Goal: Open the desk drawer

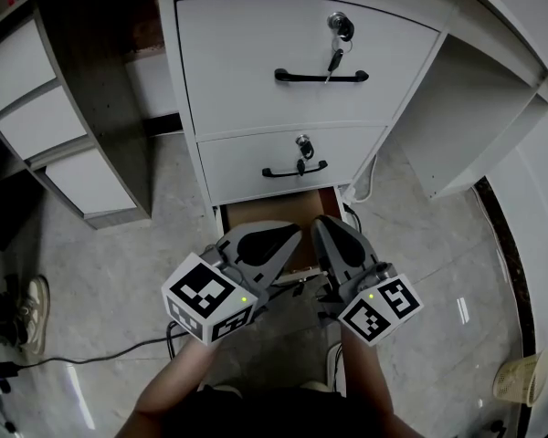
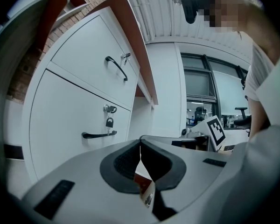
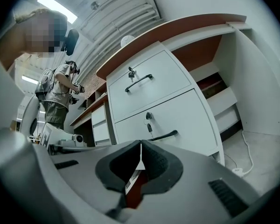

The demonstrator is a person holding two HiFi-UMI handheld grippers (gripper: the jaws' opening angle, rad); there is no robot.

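Grey floor tiles (image 1: 119,272) lie beneath the drawer unit (image 1: 256,35), whose bottom drawer (image 1: 274,210) already stands pulled out. Left claw (image 2: 140,141) and right claw (image 3: 140,146), both closed and empty, sit at that drawer's front; little seems left to do.

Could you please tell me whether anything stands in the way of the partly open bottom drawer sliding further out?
Only the person: the left gripper and right gripper sit at the white bottom drawer's front, forearms behind. A black floor cable lies off to the left.
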